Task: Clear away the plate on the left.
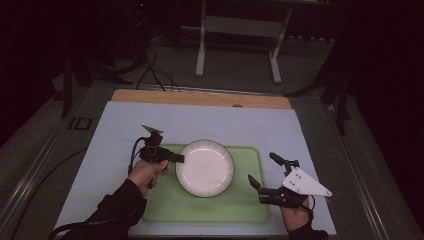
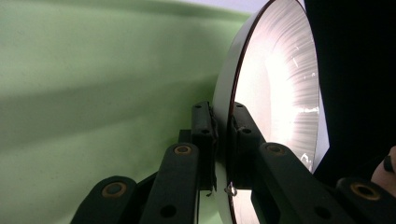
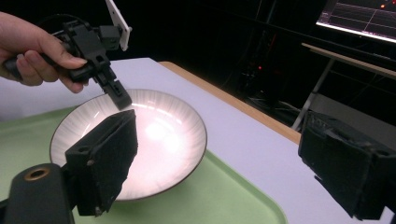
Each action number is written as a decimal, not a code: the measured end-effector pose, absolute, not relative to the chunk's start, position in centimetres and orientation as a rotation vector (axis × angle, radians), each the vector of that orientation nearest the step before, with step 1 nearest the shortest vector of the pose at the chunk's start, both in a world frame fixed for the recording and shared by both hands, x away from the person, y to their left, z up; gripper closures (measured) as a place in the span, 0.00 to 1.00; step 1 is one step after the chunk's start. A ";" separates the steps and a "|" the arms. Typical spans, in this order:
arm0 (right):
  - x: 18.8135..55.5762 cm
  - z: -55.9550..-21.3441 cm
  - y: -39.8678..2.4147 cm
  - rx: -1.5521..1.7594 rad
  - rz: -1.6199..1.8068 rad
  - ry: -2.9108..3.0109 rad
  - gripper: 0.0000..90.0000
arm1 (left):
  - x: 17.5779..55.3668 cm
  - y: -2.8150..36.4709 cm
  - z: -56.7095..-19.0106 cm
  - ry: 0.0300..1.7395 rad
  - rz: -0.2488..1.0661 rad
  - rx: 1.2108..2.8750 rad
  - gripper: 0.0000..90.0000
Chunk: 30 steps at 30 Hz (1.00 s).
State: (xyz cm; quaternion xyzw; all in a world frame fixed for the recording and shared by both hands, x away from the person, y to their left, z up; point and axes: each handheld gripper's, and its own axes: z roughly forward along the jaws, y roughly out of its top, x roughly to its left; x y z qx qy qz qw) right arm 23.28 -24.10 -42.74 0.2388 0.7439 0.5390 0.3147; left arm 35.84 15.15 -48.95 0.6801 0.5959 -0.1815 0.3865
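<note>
A round white plate [image 1: 207, 170] with a dark rim lies on a green tray [image 1: 250, 207]. My left gripper [image 1: 176, 158] is shut on the plate's left rim, one jaw above it and one below. In the left gripper view the jaws pinch the thin edge of the plate [image 2: 275, 93] over the tray [image 2: 93, 93]. My right gripper [image 1: 263, 169] stands open at the tray's right edge, apart from the plate. Its own view shows wide-open pads [image 3: 107, 158] with nothing between them, the plate [image 3: 159, 135] beyond, and the left gripper [image 3: 119, 98] on the far rim.
The tray rests on a pale blue mat [image 1: 125, 130] over a table with a wooden back edge [image 1: 200, 97]. A white table frame [image 1: 240, 30] and cables [image 1: 155, 70] stand on the floor behind. Bare mat lies left and behind the tray.
</note>
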 end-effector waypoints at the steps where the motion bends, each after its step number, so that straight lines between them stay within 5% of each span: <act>1: 23.3 -42.7 -24.1 0.629 1.420 1.960 0.13 | 35.8 15.1 -48.9 1.517 -0.462 1.732 0.93; 30: 23.4 -42.9 -23.9 0.622 1.416 1.979 0.13 | 34.9 14.5 -52.0 1.611 -0.459 1.746 0.92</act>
